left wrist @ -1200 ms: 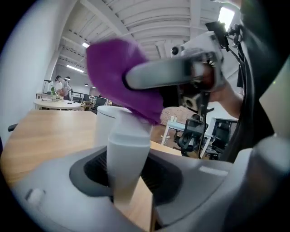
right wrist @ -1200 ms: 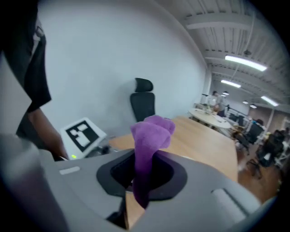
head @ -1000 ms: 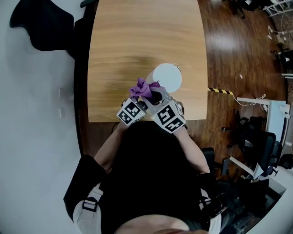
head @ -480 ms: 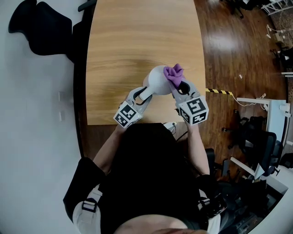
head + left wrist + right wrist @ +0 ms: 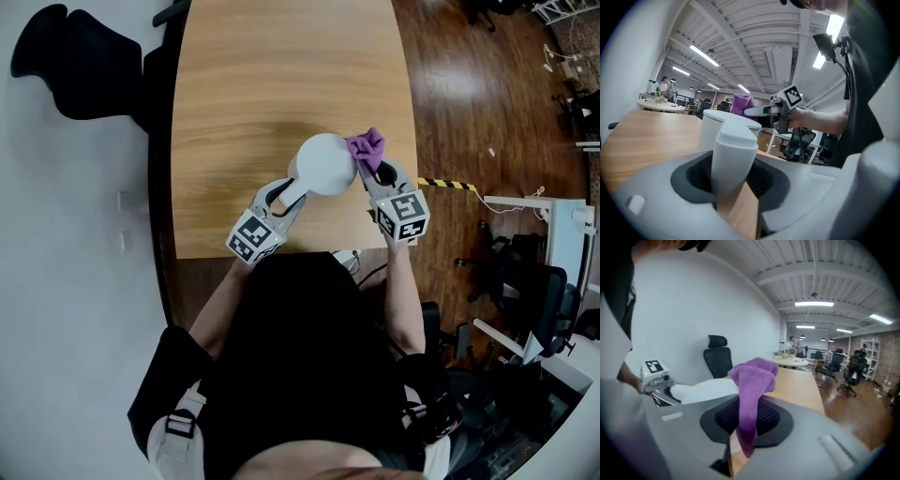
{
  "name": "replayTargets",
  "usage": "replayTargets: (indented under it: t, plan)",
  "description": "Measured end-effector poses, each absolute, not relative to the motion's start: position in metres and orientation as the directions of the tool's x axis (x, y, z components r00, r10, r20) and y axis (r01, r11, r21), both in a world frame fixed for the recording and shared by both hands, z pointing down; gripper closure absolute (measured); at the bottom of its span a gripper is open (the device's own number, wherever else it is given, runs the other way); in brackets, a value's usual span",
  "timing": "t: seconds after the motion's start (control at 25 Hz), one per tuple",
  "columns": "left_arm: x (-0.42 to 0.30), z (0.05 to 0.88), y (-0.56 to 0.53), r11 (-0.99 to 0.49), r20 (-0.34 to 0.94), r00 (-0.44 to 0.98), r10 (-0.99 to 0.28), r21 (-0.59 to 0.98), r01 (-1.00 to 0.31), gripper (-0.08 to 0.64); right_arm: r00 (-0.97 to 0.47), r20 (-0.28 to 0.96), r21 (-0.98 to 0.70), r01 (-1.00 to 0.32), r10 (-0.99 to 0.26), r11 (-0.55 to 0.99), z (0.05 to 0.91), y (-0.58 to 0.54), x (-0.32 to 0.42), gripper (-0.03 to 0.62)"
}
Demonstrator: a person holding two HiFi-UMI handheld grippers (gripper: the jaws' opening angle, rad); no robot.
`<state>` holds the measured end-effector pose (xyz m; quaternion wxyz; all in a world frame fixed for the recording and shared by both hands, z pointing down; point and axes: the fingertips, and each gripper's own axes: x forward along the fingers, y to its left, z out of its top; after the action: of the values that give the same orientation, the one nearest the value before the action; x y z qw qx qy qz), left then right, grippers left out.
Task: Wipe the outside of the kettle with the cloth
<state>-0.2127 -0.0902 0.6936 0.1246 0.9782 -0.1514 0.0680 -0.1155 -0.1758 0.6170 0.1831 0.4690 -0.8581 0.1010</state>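
Observation:
The white kettle (image 5: 324, 163) stands near the front of the wooden table (image 5: 281, 75). My left gripper (image 5: 283, 194) is shut on its handle (image 5: 733, 154), which fills the gap between the jaws in the left gripper view. At the kettle's right side, my right gripper (image 5: 373, 172) is shut on a bunched purple cloth (image 5: 366, 147). The cloth (image 5: 752, 390) rises out of the jaws and droops over them, right beside the kettle body (image 5: 705, 389). Whether the cloth presses on the wall I cannot tell.
The table's front edge (image 5: 281, 251) runs just behind both grippers. A black office chair (image 5: 66, 56) stands at the far left. Dark wooden floor with a yellow-black tape strip (image 5: 452, 186) lies right of the table, with more chairs (image 5: 534, 291) beyond.
My right gripper carried the cloth from the kettle's near-left side, by the handle, round to its right side. The left gripper stayed at the handle, shifting slightly left.

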Motion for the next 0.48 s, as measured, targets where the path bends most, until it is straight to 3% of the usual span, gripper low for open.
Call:
replayTargets:
  t: [0.12, 0.24, 0.36, 0.48]
  plan:
    - [-0.213, 0.696, -0.086, -0.925, 0.173, 0.947, -0.272, 0.225, -0.306, 0.556, -0.47, 0.409, -0.011, -0.859, -0.782, 0.511, 0.588, -0.184, -0.118, 0.54]
    - [-0.215, 0.698, -0.088, -0.927, 0.171, 0.947, -0.272, 0.217, -0.306, 0.556, -0.634, 0.397, 0.033, -0.713, -0.664, 0.701, 0.552, -0.158, -0.211, 0.54]
    - [-0.215, 0.694, -0.088, -0.925, 0.173, 0.944, -0.28, 0.216, -0.314, 0.556, -0.642, 0.567, 0.171, -0.521, -0.516, 0.836, 0.582, -0.132, -0.276, 0.538]
    - [-0.213, 0.693, -0.086, -0.924, 0.173, 0.944, -0.281, 0.217, -0.315, 0.556, -0.595, 0.628, 0.158, -0.533, -0.501, 0.831, 0.607, -0.146, -0.263, 0.538]
